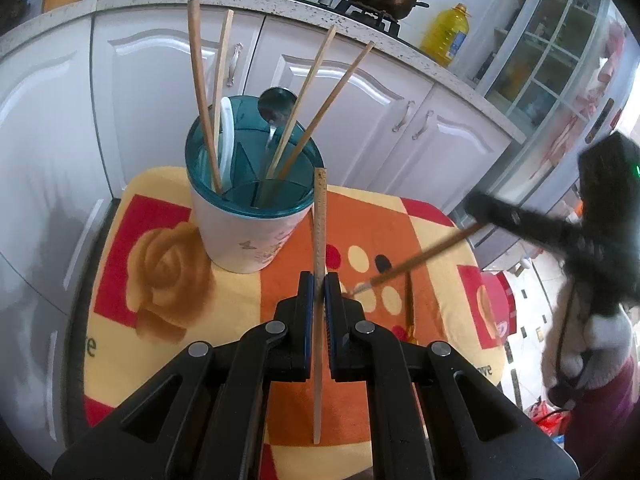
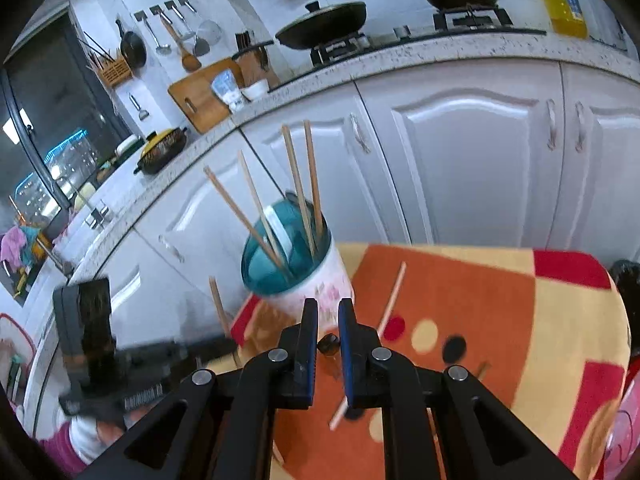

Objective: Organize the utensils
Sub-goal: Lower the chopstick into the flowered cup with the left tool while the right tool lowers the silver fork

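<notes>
A white utensil holder with a teal rim [image 1: 240, 236] stands on a patterned cloth [image 1: 160, 280]; it holds several wooden chopsticks, a white spoon and a metal spoon [image 1: 276, 106]. My left gripper [image 1: 319, 280] is shut on a wooden chopstick [image 1: 320, 216], held upright just right of the holder. My right gripper [image 1: 492, 208] holds a chopstick [image 1: 420, 258] by its far end, tip on the cloth. In the right wrist view the right gripper [image 2: 328, 308] has that chopstick [image 2: 390, 300] running below its narrowly parted jaws. The holder [image 2: 296, 280] stands just ahead.
White kitchen cabinets [image 1: 360, 92] stand behind the table. A small dark object [image 2: 328, 345] lies on the cloth. A stove with pots [image 2: 324, 24] and a yellow oil bottle [image 1: 446, 34] sit on the counter. The left gripper shows at the left [image 2: 100, 352].
</notes>
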A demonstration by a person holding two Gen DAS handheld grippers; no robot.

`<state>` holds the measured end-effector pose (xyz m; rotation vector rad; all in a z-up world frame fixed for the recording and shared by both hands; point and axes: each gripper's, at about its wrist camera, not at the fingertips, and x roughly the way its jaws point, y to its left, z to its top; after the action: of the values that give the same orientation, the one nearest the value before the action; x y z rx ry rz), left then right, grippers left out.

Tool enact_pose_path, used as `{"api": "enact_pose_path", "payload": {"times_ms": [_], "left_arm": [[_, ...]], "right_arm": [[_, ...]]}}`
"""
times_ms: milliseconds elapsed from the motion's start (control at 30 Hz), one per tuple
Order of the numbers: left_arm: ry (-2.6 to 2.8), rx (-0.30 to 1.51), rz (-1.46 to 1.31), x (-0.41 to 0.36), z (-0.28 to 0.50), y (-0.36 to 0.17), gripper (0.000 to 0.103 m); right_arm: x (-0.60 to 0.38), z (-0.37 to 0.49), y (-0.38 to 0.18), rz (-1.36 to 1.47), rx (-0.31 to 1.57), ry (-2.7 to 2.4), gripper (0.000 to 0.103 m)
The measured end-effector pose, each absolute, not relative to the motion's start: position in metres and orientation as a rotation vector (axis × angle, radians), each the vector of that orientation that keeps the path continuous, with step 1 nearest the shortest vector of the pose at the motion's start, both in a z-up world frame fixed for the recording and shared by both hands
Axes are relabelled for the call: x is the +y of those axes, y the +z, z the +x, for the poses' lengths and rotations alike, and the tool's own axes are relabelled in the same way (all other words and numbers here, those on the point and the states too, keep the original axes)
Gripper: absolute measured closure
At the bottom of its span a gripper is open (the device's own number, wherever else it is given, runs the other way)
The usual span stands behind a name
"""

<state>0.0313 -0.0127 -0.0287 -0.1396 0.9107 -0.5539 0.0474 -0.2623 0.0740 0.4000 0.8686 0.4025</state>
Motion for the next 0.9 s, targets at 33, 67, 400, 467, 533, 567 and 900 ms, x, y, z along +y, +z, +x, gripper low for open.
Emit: {"api": "enact_pose_path", "payload": {"times_ms": [33,67,400,467,533,567,900], "left_arm": [[-0.553,0.910,-0.141,-0.013,0.031,-0.029,0.099],[-0.551,0.909,-0.142,-0.013,0.031,-0.030,0.099],[-0.543,0.915,-0.158,-0.010,0.033,-0.032,0.099],[-0.539,0.918,-0.163,-0.009,0.034,-0.033,0.099],[-0.535,0.920,-0.166,-0.008,0.034,-0.034,0.099],[-0.534,0.920,-0.169,-0.007,0.035,-0.034,0.099],[-0.547,0.861,-0.200,0.006,0.036,-0.003,0.099]], "right_arm": [[-0.260,0.052,0.074,0.415,0.857,0.402,0.093],[-0.259,0.055,0.074,0.421,0.851,0.402,0.093],[-0.235,0.070,0.062,0.415,0.818,0.407,0.092],[-0.233,0.071,0.059,0.417,0.823,0.413,0.092],[-0.232,0.072,0.060,0.411,0.822,0.409,0.092],[-0.231,0.072,0.060,0.402,0.826,0.411,0.091],[-0.233,0.069,0.108,0.377,0.790,0.505,0.094]]}}
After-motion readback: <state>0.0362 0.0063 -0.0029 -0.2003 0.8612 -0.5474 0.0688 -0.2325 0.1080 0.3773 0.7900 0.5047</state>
